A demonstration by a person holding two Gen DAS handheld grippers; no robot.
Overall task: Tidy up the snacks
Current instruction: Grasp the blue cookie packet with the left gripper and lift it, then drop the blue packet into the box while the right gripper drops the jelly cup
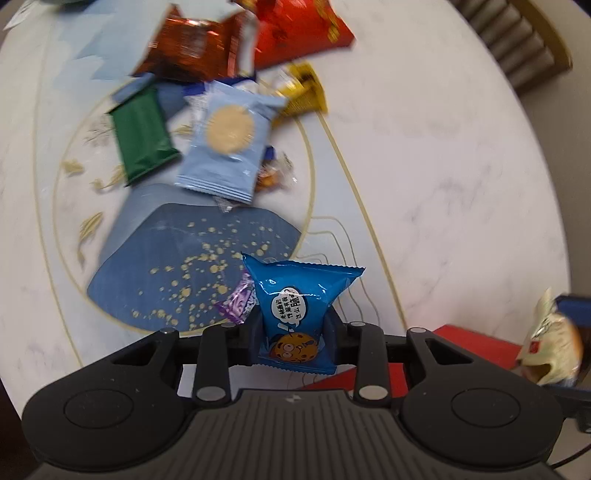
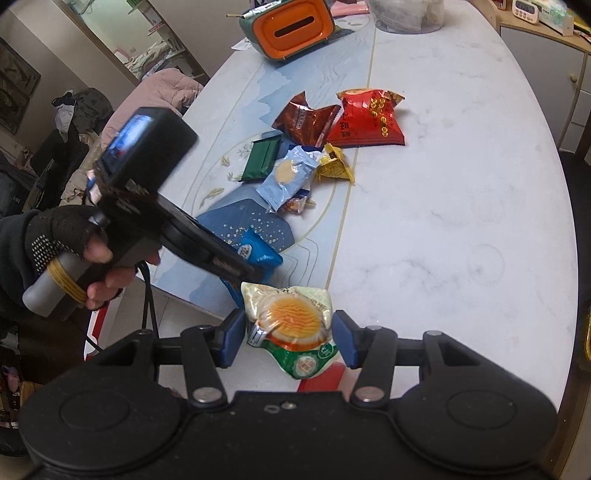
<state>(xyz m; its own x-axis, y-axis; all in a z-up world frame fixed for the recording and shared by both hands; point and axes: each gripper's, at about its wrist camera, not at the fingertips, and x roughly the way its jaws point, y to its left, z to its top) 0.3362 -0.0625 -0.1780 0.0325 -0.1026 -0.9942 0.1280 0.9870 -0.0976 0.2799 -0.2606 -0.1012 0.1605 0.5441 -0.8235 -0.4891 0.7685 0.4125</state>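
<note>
My left gripper (image 1: pixel 293 328) is shut on a blue cookie packet (image 1: pixel 299 306), held above the table's near edge; the packet also shows in the right wrist view (image 2: pixel 255 253). My right gripper (image 2: pixel 288 338) is shut on a cream and green packet with an orange round snack (image 2: pixel 295 325), which also shows in the left wrist view (image 1: pixel 550 347). Further out lies a pile: a light blue biscuit packet (image 1: pixel 229 140), a green packet (image 1: pixel 142 133), a brown packet (image 1: pixel 192 44), a red bag (image 2: pixel 369 118) and a gold packet (image 2: pixel 334 166).
A small purple candy (image 1: pixel 238 301) lies by the blue packet. A small orange-brown candy (image 1: pixel 273 171) lies beside the biscuit packet. An orange tissue box (image 2: pixel 291 26) and a clear container (image 2: pixel 406 14) stand at the table's far end. A red box (image 1: pixel 469 347) lies below the table edge.
</note>
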